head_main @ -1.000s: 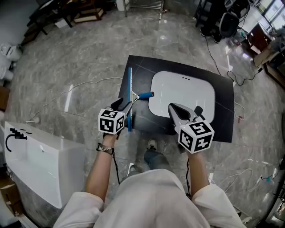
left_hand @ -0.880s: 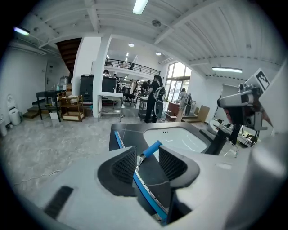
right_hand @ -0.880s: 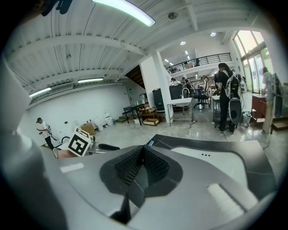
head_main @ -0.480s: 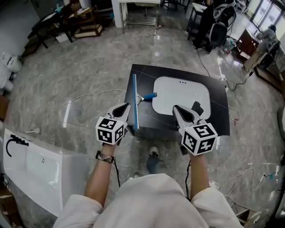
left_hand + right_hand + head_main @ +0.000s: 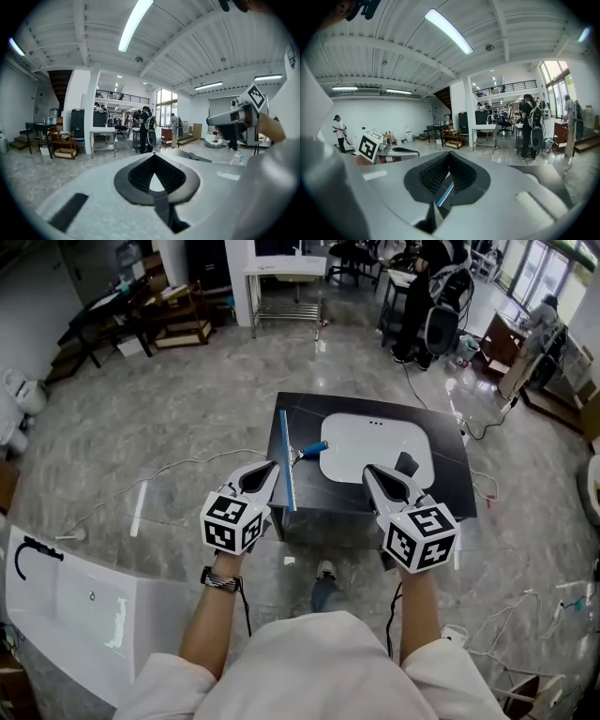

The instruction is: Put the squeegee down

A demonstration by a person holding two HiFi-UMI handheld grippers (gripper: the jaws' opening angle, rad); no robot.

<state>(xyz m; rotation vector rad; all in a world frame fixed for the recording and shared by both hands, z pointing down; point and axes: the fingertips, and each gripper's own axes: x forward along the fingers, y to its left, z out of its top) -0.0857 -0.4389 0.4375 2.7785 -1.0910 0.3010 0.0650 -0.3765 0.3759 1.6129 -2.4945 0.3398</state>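
Left claw: fully clenched, nothing between my jaws. Right claw: jaws together, also empty. The squeegee lies on the black slab, along its left edge, beside the white basin, touching neither claw.

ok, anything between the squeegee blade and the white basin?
Head view: just the squeegee's own blue handle, pointing at the basin, over bare black slab.
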